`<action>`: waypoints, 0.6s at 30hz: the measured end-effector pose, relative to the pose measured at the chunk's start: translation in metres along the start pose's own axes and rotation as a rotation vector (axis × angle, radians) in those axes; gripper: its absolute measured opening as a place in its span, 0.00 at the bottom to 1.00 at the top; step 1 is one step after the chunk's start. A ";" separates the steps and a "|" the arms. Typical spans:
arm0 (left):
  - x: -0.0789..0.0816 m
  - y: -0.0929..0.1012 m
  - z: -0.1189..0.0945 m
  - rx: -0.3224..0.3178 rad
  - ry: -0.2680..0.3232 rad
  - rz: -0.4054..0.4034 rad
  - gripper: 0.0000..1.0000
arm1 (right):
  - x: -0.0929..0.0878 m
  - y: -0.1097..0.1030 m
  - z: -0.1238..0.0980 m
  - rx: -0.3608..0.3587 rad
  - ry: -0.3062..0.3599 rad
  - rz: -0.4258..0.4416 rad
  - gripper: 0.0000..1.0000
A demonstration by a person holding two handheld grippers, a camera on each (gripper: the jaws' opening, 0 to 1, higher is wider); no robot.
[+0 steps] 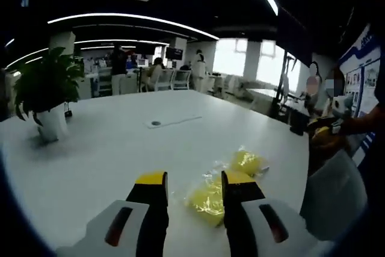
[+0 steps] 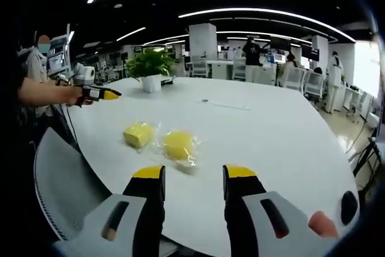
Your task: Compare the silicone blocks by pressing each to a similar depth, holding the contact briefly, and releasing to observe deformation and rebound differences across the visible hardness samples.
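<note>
The right gripper [image 2: 194,176], jaws spread, should descend squarely onto the nearer yellow block [image 2: 178,144], pressing gently.

Two yellow silicone blocks lie flat on the white counter [image 2: 258,130], each wrapped in clear, crinkled plastic. The squarer block [image 2: 138,134] sits just beside the rounder block [image 2: 178,144], apart from it, and nearer the counter's edge. Both look undented, and the potted plant [image 2: 150,67] stands well beyond them
</note>
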State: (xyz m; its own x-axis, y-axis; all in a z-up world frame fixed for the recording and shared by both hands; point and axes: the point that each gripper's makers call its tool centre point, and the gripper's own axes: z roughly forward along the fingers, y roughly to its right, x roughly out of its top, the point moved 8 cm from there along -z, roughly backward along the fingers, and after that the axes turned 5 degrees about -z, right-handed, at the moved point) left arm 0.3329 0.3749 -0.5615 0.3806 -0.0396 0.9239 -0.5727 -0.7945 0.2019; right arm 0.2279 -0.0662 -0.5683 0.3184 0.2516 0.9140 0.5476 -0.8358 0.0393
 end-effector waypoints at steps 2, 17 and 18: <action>0.000 0.004 -0.004 0.001 -0.011 0.025 0.34 | 0.002 0.001 0.002 0.001 0.002 -0.004 0.34; 0.011 0.039 -0.043 0.015 0.061 0.113 0.37 | 0.017 0.009 0.008 0.002 0.047 -0.019 0.36; 0.012 0.041 -0.047 0.023 0.058 0.135 0.37 | 0.017 0.009 0.008 0.001 0.049 -0.023 0.36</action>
State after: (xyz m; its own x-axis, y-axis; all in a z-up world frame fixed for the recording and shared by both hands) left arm 0.2797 0.3706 -0.5269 0.2578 -0.1126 0.9596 -0.5990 -0.7979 0.0673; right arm 0.2447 -0.0651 -0.5555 0.2675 0.2460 0.9316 0.5553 -0.8295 0.0596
